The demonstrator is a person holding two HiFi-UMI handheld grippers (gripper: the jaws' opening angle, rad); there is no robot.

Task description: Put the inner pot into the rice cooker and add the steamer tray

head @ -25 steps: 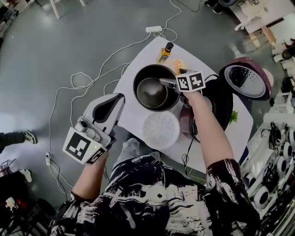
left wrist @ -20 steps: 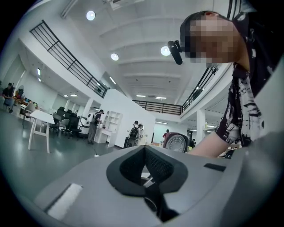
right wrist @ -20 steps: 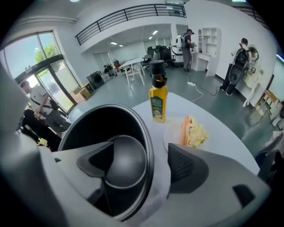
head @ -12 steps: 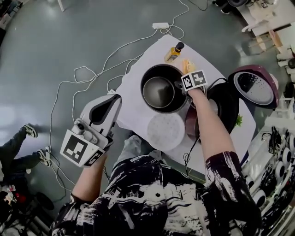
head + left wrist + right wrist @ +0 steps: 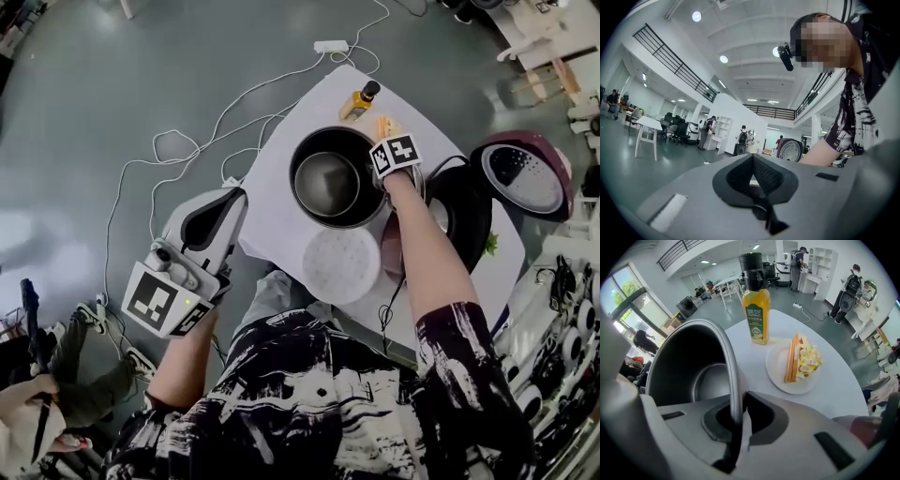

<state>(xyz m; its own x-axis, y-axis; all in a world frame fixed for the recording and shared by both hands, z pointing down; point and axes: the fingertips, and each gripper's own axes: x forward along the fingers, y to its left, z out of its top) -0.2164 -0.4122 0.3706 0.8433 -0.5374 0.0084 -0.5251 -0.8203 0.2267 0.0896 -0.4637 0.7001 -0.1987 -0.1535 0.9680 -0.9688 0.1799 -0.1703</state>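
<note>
At the middle of the white desk [image 5: 277, 211]: pot [image 5: 328, 178], upright, empty, dark inside, not yet in the cooker. Clamped on its right rim from steeply above: right tool [image 5: 386, 171], jaws just closed down to a narrow slit, with the thin metal wall pinched between the pads. Plain in the right gripper view, with the tool astride the rim and the pot's hollow to its left. Just right of the pot, partly under the forearm [image 5: 422, 253]: cooker [image 5: 464, 220], open, lid [image 5: 525, 173] tipped back to the right. Toward the near edge of the desk, close to the pot but apart from it: tray [image 5: 339, 265], a white round disc, lying flat. Beyond the pot: bottle [image 5: 756, 305] of yellow oil, black cap, upright, and beside it a plate [image 5: 777, 369] with a sandwich [image 5: 792, 359]. Off the desk to the left, held level over the grey floor [image 5: 94, 112]: left tool [image 5: 230, 211], jaws together, nothing between them.
</note>
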